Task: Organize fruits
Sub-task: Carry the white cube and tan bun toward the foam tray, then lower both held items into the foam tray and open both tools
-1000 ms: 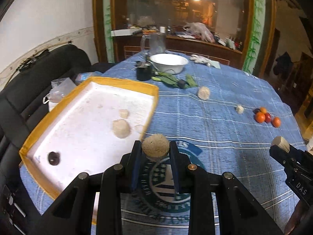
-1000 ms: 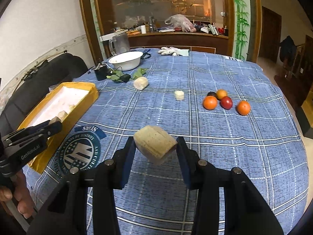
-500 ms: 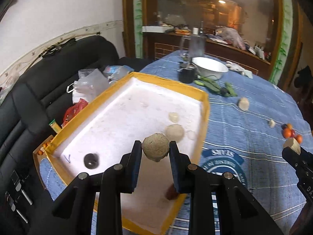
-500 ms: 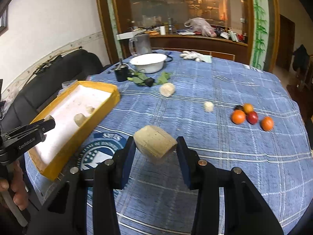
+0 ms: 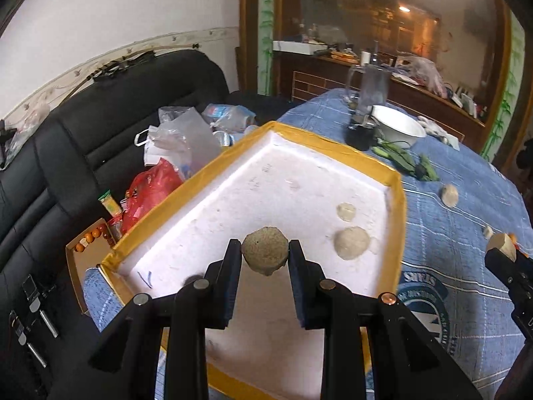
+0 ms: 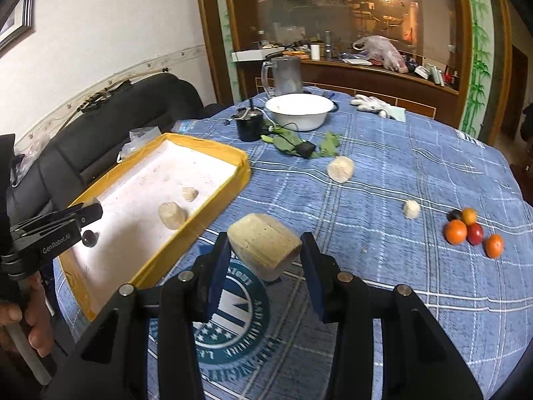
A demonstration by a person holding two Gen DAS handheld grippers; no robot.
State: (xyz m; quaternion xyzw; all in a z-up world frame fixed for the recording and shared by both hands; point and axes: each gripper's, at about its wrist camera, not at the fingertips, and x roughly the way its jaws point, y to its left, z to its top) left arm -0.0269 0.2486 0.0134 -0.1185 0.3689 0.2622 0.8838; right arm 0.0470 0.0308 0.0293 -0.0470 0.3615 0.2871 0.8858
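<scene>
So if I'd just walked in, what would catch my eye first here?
Probably the two black grippers, each clamped on a pale lump: the left gripper holds a round one over the yellow-rimmed white tray, the right gripper a blockier one above the blue checked cloth. After that, the bright cluster of small orange and red fruits at the cloth's right side.

Matt white foam tray, glossy yellow tape rim; woven checked tablecloth; rough porous fruit.
</scene>
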